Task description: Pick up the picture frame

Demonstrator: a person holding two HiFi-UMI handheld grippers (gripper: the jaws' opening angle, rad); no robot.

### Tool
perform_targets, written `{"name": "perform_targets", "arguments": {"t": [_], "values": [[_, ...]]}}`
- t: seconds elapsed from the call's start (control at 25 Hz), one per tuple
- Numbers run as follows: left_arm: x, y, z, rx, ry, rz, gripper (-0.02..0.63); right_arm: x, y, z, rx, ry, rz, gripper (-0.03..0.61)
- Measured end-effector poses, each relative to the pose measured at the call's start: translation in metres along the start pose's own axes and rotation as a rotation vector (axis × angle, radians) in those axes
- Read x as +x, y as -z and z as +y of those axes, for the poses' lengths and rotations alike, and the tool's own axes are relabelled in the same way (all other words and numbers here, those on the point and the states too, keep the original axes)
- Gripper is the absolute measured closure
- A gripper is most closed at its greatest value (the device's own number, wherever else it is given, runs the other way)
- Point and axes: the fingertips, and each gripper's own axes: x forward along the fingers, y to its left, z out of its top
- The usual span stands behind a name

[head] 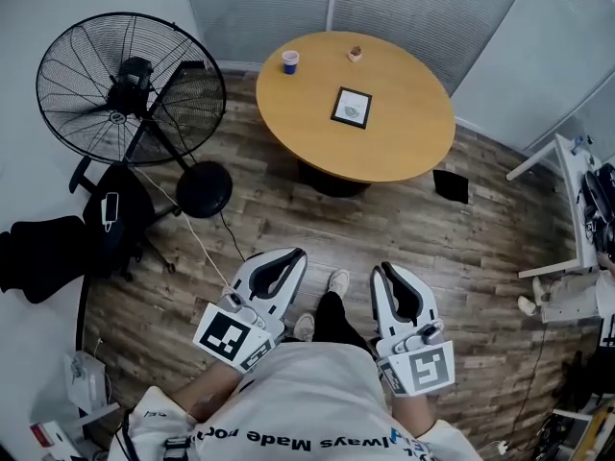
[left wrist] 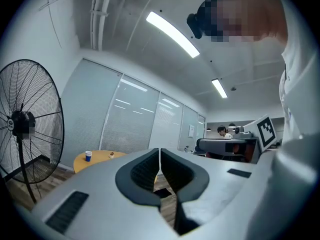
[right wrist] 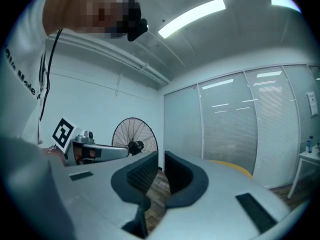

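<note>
On the table [head: 408,137], picture frame [head: 351,108] lies beyond closed left hand-held gripper [head: 300,255], barely-parted right hand-held gripper [head: 381,273].

The bench [head: 404,133] top showed smooth, satin, wood-look veneer. The floor [head: 288,221] was matt wood-grain plank. The picture frame [head: 352,108] had a dark matt border. The left tongs [left wrist: 159,151] and right tongs [right wrist: 161,155] had smooth matt grey plastic shells with black ribbed pads [left wrist: 137,176]. The fan [head: 115,89] guard was black metal wire.

Left tool [head: 299,254] shut, right tool [head: 382,271] ajar
</note>
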Motion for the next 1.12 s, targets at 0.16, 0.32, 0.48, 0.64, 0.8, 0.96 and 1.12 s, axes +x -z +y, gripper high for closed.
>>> {"name": "perform_targets", "arguments": {"t": [0.16,0.32,0.48,0.64,0.8,0.96,1.12], "values": [[0.017,-0.001,0.009,0.006,0.001,0.003,0.580,0.013,0.002,-0.015,0.013,0.002,-0.008,0.518],[0.039,-0.004,0.017,0.009,0.005,0.003,0.580,0.026,0.001,-0.035,0.029,0.012,-0.014,0.518],[0.063,-0.006,0.023,0.014,0.008,0.005,0.580,0.036,0.000,-0.056,0.029,0.016,-0.018,0.518],[0.090,-0.009,0.026,0.016,0.010,0.010,0.580,0.047,-0.004,-0.081,0.029,0.020,-0.024,0.518],[0.121,-0.011,0.029,0.018,0.010,0.013,0.580,0.060,-0.005,-0.108,0.028,0.016,-0.027,0.518],[0.150,-0.016,0.034,0.018,0.007,0.013,0.580,0.074,-0.008,-0.135,0.034,0.007,-0.028,0.518],[0.178,-0.017,0.038,0.019,-0.001,0.022,0.580,0.086,-0.009,-0.160,0.039,0.000,-0.026,0.518]]}}
